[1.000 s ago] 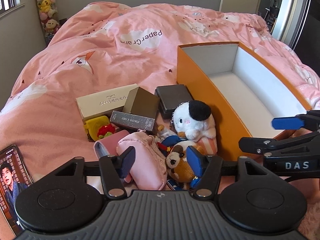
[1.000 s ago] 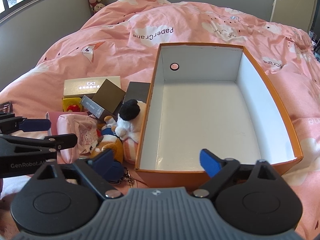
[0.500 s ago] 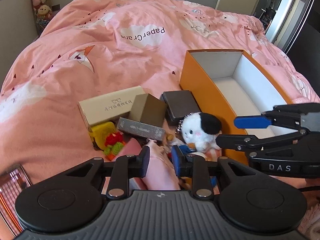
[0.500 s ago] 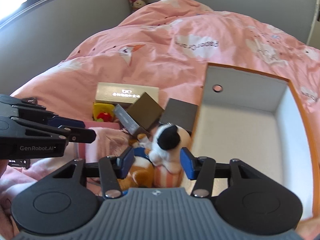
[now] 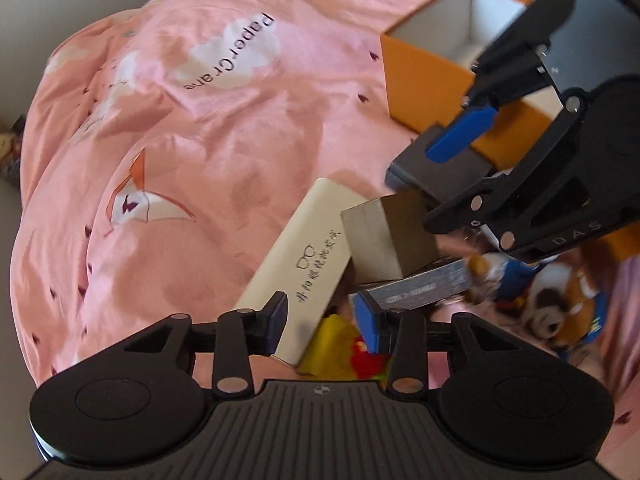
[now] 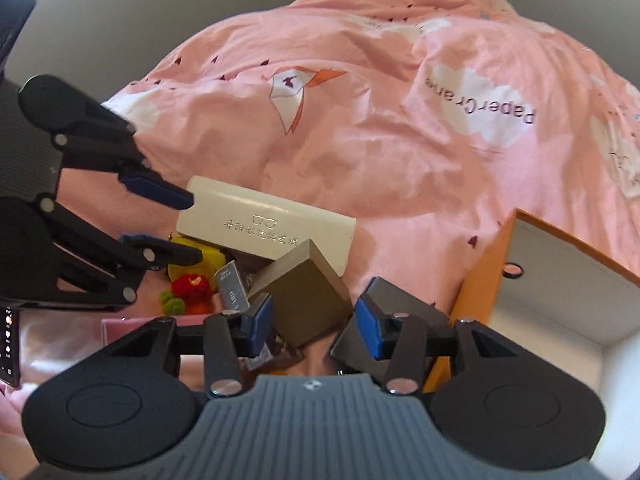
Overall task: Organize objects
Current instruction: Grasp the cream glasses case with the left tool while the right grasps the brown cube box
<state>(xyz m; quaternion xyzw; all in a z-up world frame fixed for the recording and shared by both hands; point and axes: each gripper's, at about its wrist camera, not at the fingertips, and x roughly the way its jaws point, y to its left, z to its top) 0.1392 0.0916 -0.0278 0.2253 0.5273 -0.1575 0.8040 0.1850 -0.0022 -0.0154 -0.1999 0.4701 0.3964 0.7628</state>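
**A:** Start nearest. What does the left gripper [image 5: 322, 326] have in front of it?

**B:** Its jaws are opening, and the near end of the cream glasses case [image 5: 308, 268] lies between them. Its left pad sits right at the case's edge; I can't tell whether it still touches. The right pad is off the case, over a yellow toy [image 5: 340, 350].

**A:** How would that case handle?

**B:** By its look, a stiff, light box with smooth sides, so likely a bit slippery. I'd pinch it across the narrow width, nearer the middle than this end, or it may swing.

**A:** And the right gripper [image 6: 314, 318]?

**B:** Jaws part-way apart and holding that width, straddling the corner of an olive-brown box [image 6: 304, 296]. That box is tilted, propped on a thin grey card box [image 6: 232, 288] and leaning against the glasses case. The pads look just clear of its faces, so no grip that I can confirm.

**A:** Fragile?

**B:** Probably rigid cardboard, light. Flat opposite faces are the place to hold; a corner would slip out.

**A:** Further out?

**B:** A dark flat box [image 5: 436, 164] lies just beside the orange box [image 5: 424, 80], whose white inside is open on the pink duvet [image 5: 180, 152]. Off to the side, soft plush toys [image 5: 560, 300] would squash under the pads.
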